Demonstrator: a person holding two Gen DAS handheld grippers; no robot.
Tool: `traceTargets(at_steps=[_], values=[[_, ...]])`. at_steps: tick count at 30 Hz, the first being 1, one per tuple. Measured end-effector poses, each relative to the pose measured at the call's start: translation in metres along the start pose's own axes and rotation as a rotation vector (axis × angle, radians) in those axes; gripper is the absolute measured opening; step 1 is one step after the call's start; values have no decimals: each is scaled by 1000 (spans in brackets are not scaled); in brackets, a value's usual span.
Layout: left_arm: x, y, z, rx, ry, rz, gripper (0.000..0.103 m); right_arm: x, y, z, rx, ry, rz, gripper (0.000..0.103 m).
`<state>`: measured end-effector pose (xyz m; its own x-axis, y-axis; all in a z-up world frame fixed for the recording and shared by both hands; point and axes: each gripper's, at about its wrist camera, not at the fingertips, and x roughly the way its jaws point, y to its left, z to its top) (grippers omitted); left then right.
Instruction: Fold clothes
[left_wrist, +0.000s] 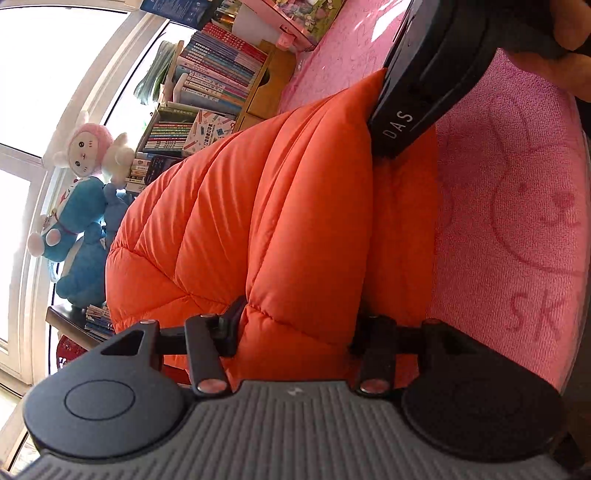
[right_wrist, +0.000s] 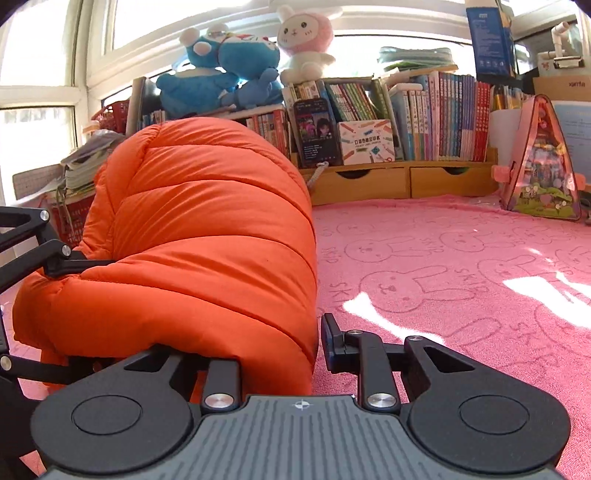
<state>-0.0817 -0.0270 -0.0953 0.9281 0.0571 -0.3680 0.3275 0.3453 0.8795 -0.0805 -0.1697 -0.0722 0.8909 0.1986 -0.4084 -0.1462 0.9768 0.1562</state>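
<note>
Left gripper (left_wrist: 295, 325) nearest in left wrist view, fingers pinched onto thick fold of orange puffer jacket (left_wrist: 266, 206). Right gripper (right_wrist: 280, 347) likewise clamped on jacket edge; one finger (right_wrist: 332, 343) visible beside fabric, other buried under padding. Jacket lies bunched in rounded roll on pink towel (right_wrist: 461, 277) printed with rabbits, left of centre in right wrist view. Beyond: wooden bookshelf (right_wrist: 406, 181) packed with books, blue plush toys (right_wrist: 221, 70) and pink-white rabbit plush (right_wrist: 303, 40) on top, bright window (right_wrist: 221, 18) behind.
</note>
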Motion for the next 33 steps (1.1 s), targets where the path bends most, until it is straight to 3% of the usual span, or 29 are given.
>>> traceTargets(at_steps=[7,9,12,15,17,19,22,23,24,26,29,33], values=[[-7,13,-14,-206,58,-4,46,-3,1,-2,-71,-6,-26,37],[-9,17,-17,-257,59,-12,46,-5,5,-4,-180,-23,-44,48],[-12,22,-22,-325,48,-25,45,-10,12,-8,-374,-54,-64,56],[-14,21,-25,-348,31,-15,45,-24,10,-7,-577,-59,12,56],[-16,19,-25,-355,21,-5,45,-38,1,4,-634,-4,93,57],[-17,19,-26,-373,13,-3,45,-54,-9,23,-630,48,173,59],[-19,19,-29,-409,3,-8,45,-69,-16,66,-536,11,231,59],[-20,19,-29,-416,0,-6,45,-67,-12,83,-503,-23,220,55],[-21,18,-29,-422,-4,-1,45,-60,-4,100,-489,-49,214,36],[-22,16,-30,-433,-12,8,45,-38,20,121,-515,-76,227,22],[-23,17,-32,-459,-20,4,45,11,71,140,-603,-84,279,18],[-24,21,-37,-516,-26,-16,45,68,131,139,-676,-8,379,15]])
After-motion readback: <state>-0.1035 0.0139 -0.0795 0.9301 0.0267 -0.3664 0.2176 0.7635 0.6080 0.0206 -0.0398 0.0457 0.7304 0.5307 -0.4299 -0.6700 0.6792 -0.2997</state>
